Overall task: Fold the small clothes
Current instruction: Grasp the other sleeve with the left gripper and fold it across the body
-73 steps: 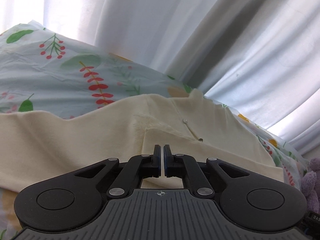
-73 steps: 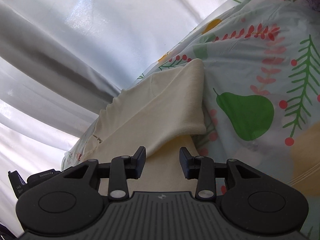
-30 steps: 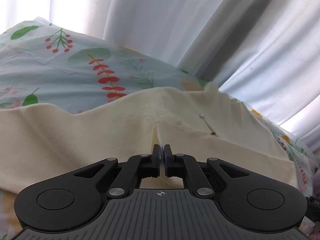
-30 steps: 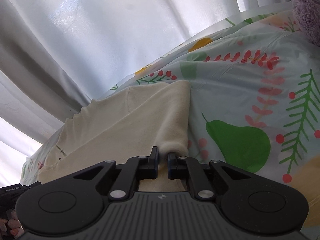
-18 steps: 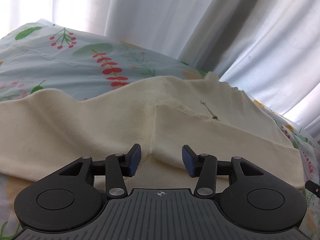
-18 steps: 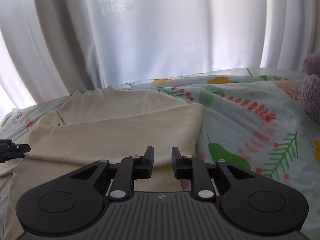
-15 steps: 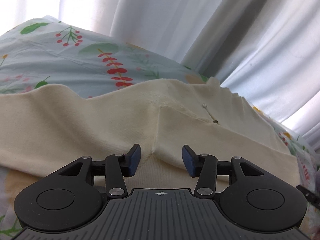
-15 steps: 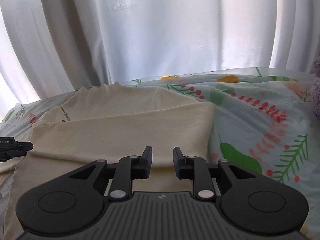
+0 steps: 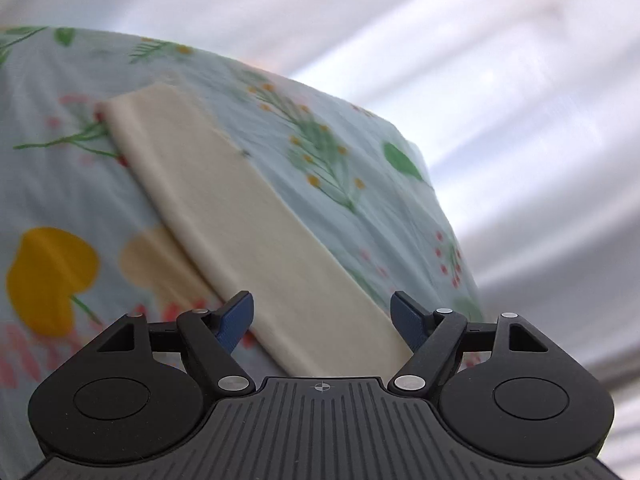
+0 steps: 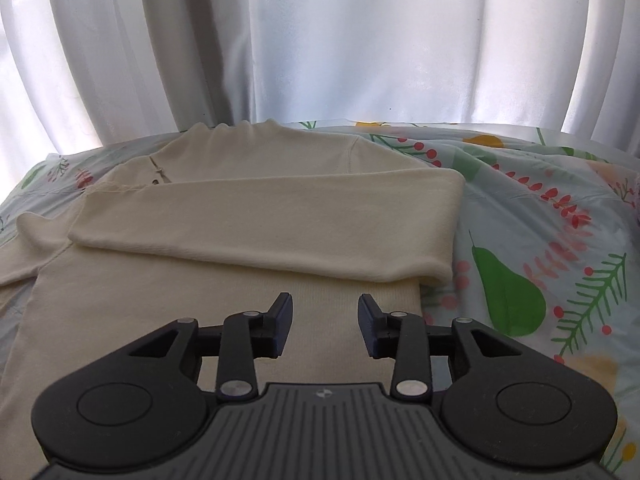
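Observation:
A cream long-sleeved top lies flat on the floral bedsheet. One sleeve is folded across its chest. My right gripper hovers over the body of the top below that sleeve, its jaws opening and nothing between the pads. In the blurred left wrist view, another long cream sleeve stretches away across the sheet. My left gripper is over the near end of it, jaws wide and still opening, the pads apart from the cloth.
White curtains hang right behind the bed's far edge. The bed's corner drops off at the right in the left wrist view.
Both grippers have let go of the cream top and opened. The left one has swung sideways and rolled, now facing a stretched-out sleeve. The right one has rolled level and drawn back a little.

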`<state>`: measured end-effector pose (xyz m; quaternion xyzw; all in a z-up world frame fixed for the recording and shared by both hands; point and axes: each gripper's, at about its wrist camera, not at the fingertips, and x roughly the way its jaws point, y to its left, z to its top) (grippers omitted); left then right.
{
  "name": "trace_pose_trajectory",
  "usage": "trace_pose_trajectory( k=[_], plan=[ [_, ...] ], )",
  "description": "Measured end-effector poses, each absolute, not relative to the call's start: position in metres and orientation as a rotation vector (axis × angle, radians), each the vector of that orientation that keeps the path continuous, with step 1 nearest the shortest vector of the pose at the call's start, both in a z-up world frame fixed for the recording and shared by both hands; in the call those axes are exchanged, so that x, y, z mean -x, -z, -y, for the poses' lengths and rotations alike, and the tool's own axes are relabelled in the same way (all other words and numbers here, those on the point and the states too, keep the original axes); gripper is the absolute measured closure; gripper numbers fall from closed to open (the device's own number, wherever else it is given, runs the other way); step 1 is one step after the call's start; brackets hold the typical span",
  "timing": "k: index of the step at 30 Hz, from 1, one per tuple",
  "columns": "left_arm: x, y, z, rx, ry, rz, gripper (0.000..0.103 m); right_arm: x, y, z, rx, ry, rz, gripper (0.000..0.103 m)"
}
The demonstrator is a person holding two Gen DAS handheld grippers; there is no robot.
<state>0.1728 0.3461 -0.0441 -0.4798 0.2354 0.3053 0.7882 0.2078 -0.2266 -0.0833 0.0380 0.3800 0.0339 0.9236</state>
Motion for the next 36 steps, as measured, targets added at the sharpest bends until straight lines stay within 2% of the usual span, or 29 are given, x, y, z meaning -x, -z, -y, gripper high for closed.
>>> trace_pose_trajectory(
  k=[5, 11, 15, 18, 20, 22, 23, 30, 36],
  plan=[
    [-0.142, 0.053, -0.397, 1.147, -0.794, -0.422, 0.030, -0.202, 0.085, 0.226, -0.115, -0.062, -0.785, 0.066],
    [-0.129, 0.074, -0.424, 1.284, -0.771, -0.338, 0.046, -0.202, 0.077, 0.227, -0.143, -0.031, -0.772, 0.066],
    [-0.116, 0.089, -0.437, 1.414, -0.747, -0.206, 0.047, -0.202, 0.070, 0.226, -0.155, -0.036, -0.758, 0.066],
    [-0.114, 0.096, -0.444, 1.452, -0.763, -0.164, 0.060, -0.201, 0.068, 0.222, -0.142, -0.037, -0.752, 0.064],
    [-0.115, 0.098, -0.449, 1.451, -0.776, -0.171, 0.072, -0.201, 0.068, 0.222, -0.143, -0.037, -0.754, 0.064],
    [-0.117, 0.098, -0.453, 1.426, -0.796, -0.197, 0.093, -0.200, 0.069, 0.222, -0.144, -0.035, -0.755, 0.064],
    [-0.117, 0.098, -0.454, 1.414, -0.806, -0.213, 0.095, -0.201, 0.069, 0.222, -0.143, -0.031, -0.757, 0.064],
    [-0.145, 0.059, -0.426, 1.256, -0.595, -0.213, 0.094, -0.196, 0.065, 0.229, -0.168, -0.007, -0.740, 0.064],
    [-0.224, -0.009, -0.296, 0.975, -0.112, -0.321, 0.094, -0.191, 0.060, 0.232, -0.192, -0.010, -0.715, 0.063]
  ],
)
